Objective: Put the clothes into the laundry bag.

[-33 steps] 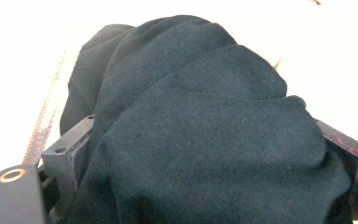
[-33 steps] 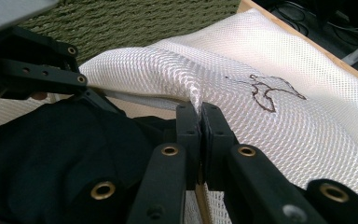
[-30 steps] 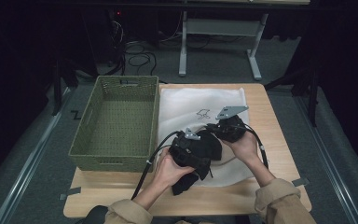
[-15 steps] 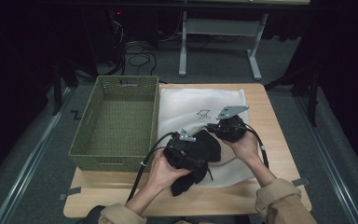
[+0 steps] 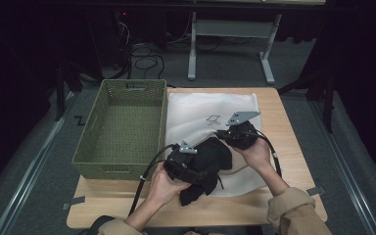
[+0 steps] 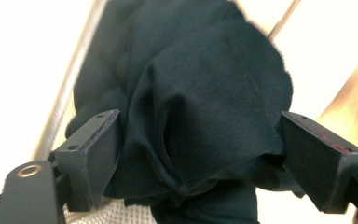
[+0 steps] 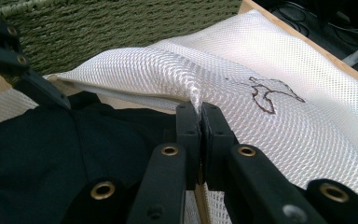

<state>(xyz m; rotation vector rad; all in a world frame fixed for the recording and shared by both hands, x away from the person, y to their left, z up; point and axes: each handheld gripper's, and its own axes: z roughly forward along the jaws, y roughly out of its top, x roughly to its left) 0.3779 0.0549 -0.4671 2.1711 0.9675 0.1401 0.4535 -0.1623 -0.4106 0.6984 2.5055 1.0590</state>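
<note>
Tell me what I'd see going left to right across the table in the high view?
Green basket → left gripper on black cloth → right gripper pinching the white mesh bag.

Wooden table [image 5: 284,147]; green woven basket [image 5: 122,127] beside white mesh bag [image 5: 200,112] on it.

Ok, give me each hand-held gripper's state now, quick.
Left hand-held gripper: jaws apart around the bunched black cloth garment; open.
Right hand-held gripper: closed, pinching the edge of the white mesh laundry bag.
</note>
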